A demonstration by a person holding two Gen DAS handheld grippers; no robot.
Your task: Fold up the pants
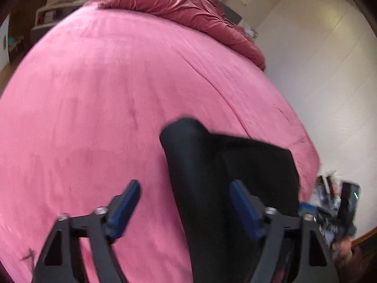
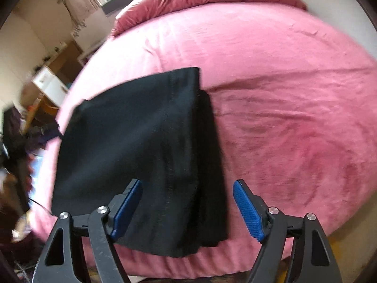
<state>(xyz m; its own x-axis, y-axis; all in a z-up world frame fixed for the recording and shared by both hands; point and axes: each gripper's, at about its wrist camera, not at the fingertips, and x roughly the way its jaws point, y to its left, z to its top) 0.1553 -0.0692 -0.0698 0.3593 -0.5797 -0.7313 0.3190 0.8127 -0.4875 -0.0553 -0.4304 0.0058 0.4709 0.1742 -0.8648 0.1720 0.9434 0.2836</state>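
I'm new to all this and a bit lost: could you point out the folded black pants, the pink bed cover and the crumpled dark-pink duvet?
Folded black pants (image 2: 141,141), right wrist view, middle of the top layer.
Pink bed cover (image 1: 99,99), left wrist view, bare middle stretch.
Crumpled dark-pink duvet (image 1: 179,7), left wrist view, middle of the heap.

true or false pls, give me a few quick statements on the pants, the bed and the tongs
1. The black pants lie folded on the pink bed sheet. True.
2. The right tongs are clamped shut on the pants. False: their jaws stand open above the fabric, gripping nothing.
3. The left tongs are open and hold nothing. True.
4. The pants lie in the middle of the bed. False: they lie near its edge.
5. A rumpled red duvet is bunched at the far end of the bed. True.
6. The pants are white. False: they are black.
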